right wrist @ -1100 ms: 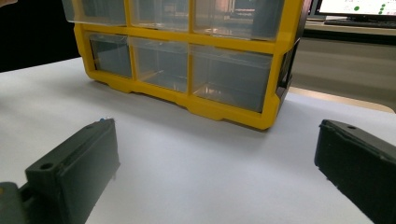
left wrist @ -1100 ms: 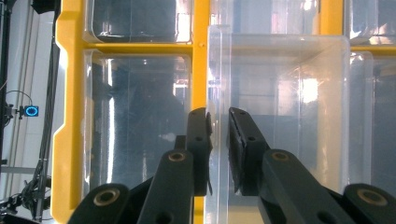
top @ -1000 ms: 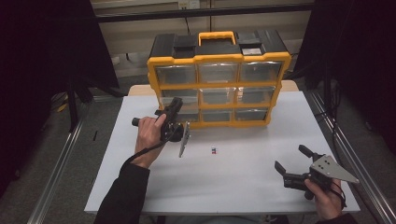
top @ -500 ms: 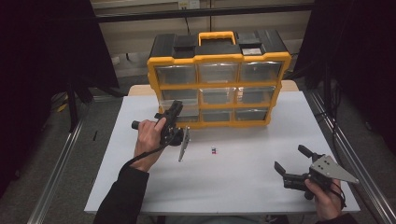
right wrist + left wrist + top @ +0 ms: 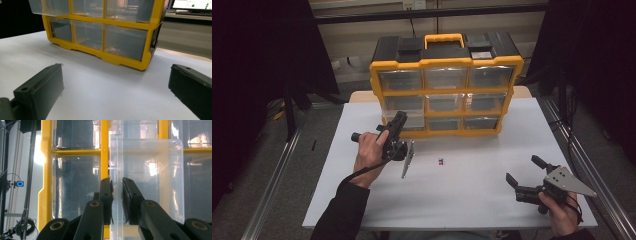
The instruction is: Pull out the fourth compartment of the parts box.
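The clear plastic drawer (image 5: 146,182) of the yellow organizer cabinet (image 5: 446,85) is the thing in hand: in the left gripper view it stands out from the yellow frame, right of centre in the frame, and its thin front lip runs down between the two black jaws. The left gripper (image 5: 117,195) has its jaws drawn nearly together on that lip, gripping it. In the high view the same gripper (image 5: 398,125) sits just left of centre, held by the left hand (image 5: 371,150), its tip at the lower left drawer of the cabinet.

No brand, label or writing can be read on the cabinet or the drawers. The held drawer looks empty through its clear wall; the neighbouring drawers are clear too, and what lies in them cannot be told for the glare.

The cabinet stands at the upper middle of the high view, on the far part of the white table (image 5: 472,195), with three rows of three drawers, a black top and a yellow carry handle (image 5: 444,39).

A small object (image 5: 440,161) lies on the table at the middle of the frame, too small to name.

At the lower right, the right gripper (image 5: 528,176) is held by the right hand (image 5: 557,212) low over the table, well apart from the cabinet. Its jaws are spread wide, holding nothing, as the right gripper view (image 5: 115,90) also shows.
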Demonstrator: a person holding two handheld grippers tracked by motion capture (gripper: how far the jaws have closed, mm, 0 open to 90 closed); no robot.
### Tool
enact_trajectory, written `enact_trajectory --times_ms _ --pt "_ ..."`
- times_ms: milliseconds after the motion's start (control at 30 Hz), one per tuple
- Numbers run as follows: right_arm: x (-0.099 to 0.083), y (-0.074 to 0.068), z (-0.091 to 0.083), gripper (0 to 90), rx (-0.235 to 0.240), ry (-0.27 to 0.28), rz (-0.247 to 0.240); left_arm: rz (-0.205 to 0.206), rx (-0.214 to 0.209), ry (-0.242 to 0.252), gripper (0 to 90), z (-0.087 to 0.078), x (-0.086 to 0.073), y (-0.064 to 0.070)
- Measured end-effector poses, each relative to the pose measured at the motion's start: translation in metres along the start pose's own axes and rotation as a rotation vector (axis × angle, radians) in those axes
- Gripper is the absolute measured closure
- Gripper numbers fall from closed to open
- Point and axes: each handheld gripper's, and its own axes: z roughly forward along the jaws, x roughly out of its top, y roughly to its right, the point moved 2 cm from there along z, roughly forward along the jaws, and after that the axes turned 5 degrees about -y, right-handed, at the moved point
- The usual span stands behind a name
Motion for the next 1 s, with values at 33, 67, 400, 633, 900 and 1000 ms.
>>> enact_trajectory --times_ms 33,67,400,633,900,1000 --pt "0.0 0.0 0.0 0.0 0.0 -0.002 -0.001 0.004 -0.001 -0.005 79.8 -0.001 0.0 0.0" --pt "0.0 0.0 0.0 0.0 0.0 -0.002 -0.001 0.005 0.001 -0.005 79.8 -0.002 0.001 -0.001" --pt "0.0 0.0 0.0 0.0 0.001 -0.006 -0.004 0.026 -0.001 -0.015 79.8 -0.01 0.002 -0.001" --pt "0.0 0.0 0.0 0.0 0.006 -0.005 -0.005 0.022 0.008 0.002 79.9 -0.012 0.003 -0.001" --pt "0.0 0.0 0.0 0.0 0.002 -0.008 -0.005 0.025 0.0 -0.002 80.0 -0.016 0.004 -0.003" --pt "0.0 0.0 -0.001 0.0 0.005 -0.005 -0.005 0.018 -0.001 0.015 80.0 -0.018 0.004 -0.002"
